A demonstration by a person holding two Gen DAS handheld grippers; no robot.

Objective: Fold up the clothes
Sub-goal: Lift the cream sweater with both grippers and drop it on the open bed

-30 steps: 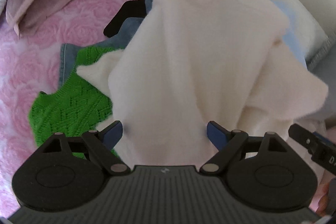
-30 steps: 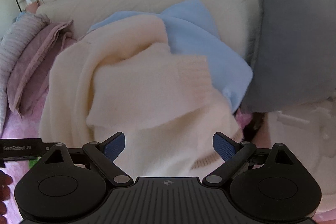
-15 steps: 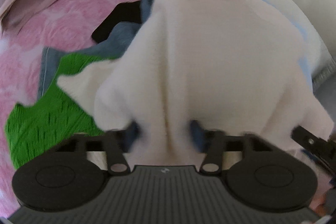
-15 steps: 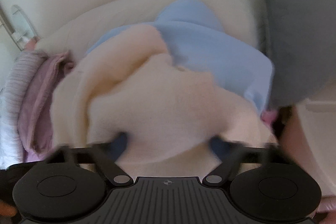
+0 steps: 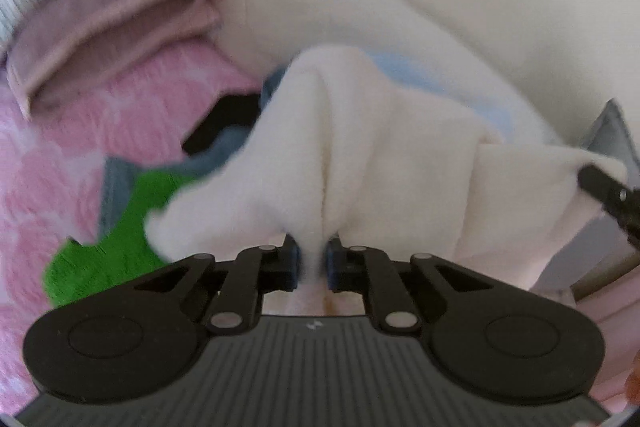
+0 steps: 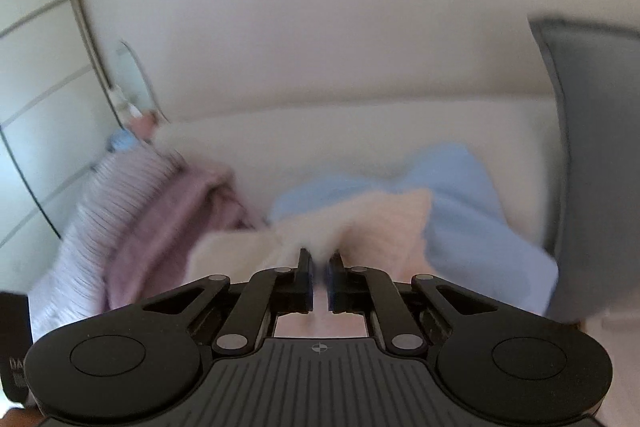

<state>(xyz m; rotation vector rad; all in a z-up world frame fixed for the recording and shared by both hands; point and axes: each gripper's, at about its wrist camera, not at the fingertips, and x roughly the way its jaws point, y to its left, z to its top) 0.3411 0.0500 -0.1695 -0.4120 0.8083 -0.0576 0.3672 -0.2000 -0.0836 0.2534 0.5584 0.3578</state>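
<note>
fuzzy cream knit [image 5: 380, 155], prob. fleece, tented.

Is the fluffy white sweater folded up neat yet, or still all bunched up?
Still bunched up. The white sweater hangs in loose folds, pinched by the left claw and the right claw above the clothes pile.

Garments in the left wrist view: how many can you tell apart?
5: cream sweater held up centre, green knit lower left, blue-grey piece and pale-blue one behind, mauve fold upper left. More may be hidden.

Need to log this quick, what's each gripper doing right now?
Left gripper: closing on the cream sweater.
Right gripper: shut on the same sweater.
</note>
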